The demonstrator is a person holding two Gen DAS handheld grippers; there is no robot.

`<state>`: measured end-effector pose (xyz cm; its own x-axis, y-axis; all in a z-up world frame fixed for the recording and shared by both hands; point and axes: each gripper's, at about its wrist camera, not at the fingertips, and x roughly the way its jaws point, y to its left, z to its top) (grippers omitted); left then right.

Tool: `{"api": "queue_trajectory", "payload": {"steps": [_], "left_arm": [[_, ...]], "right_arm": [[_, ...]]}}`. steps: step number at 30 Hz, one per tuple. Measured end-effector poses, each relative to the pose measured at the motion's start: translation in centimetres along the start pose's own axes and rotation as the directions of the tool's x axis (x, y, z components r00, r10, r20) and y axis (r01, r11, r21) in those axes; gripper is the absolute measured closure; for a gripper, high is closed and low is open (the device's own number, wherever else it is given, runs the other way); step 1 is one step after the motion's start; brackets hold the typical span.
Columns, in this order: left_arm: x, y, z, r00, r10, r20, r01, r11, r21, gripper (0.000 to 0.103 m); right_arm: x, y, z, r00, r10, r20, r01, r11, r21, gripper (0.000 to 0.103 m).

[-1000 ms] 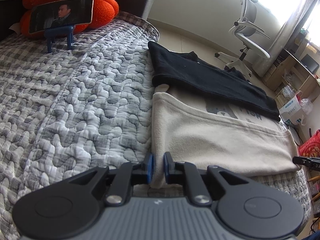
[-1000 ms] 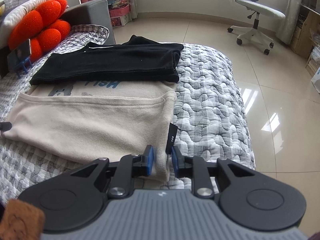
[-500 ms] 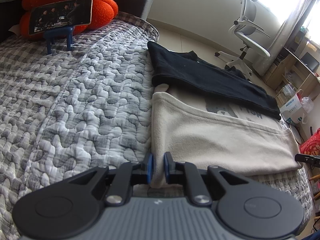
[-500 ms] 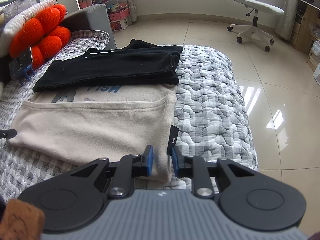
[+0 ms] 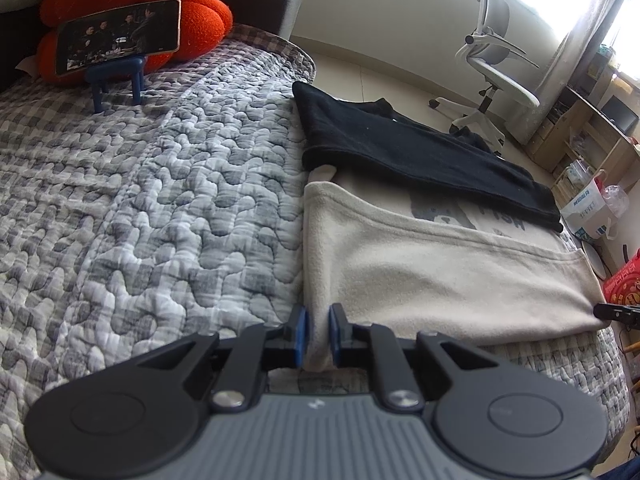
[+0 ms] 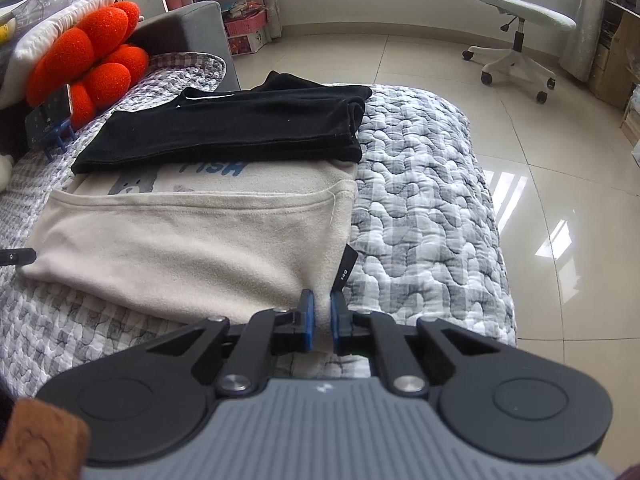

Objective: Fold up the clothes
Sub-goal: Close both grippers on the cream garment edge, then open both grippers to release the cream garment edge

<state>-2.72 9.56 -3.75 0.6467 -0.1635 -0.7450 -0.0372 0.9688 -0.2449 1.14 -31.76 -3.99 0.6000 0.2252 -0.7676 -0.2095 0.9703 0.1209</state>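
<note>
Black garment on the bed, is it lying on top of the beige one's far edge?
Yes, the folded black garment overlaps the far edge of the beige garment, partly covering its printed lettering.

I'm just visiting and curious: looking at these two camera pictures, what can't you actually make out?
- Left wrist view: far part of the beige garment hidden under the black garment.
- Right wrist view: printed design partly covered by the black garment; small tag lettering too small to read.
- Both views: fabric behind the left gripper and right gripper hidden by their bodies.
- Phone screen too small.
</note>
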Motion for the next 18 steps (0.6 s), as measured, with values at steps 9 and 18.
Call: {"api": "queue_trajectory", "payload": {"steps": [9,18], "left_arm": [[0.1,-0.4,0.0,1.0,0.018,0.001,-0.018,0.999,0.038,0.09],[-0.4,-0.7,0.2,0.999,0.05,0.014,-0.05,0.997,0.061,0.073]], "right_arm": [[0.6,0.3,0.0,0.999,-0.026,-0.023,0.026,1.0,-0.015,0.092],[0.0,0.8,0.4,0.992,-0.111,0.055,0.114,0.992,-0.052,0.072]]}}
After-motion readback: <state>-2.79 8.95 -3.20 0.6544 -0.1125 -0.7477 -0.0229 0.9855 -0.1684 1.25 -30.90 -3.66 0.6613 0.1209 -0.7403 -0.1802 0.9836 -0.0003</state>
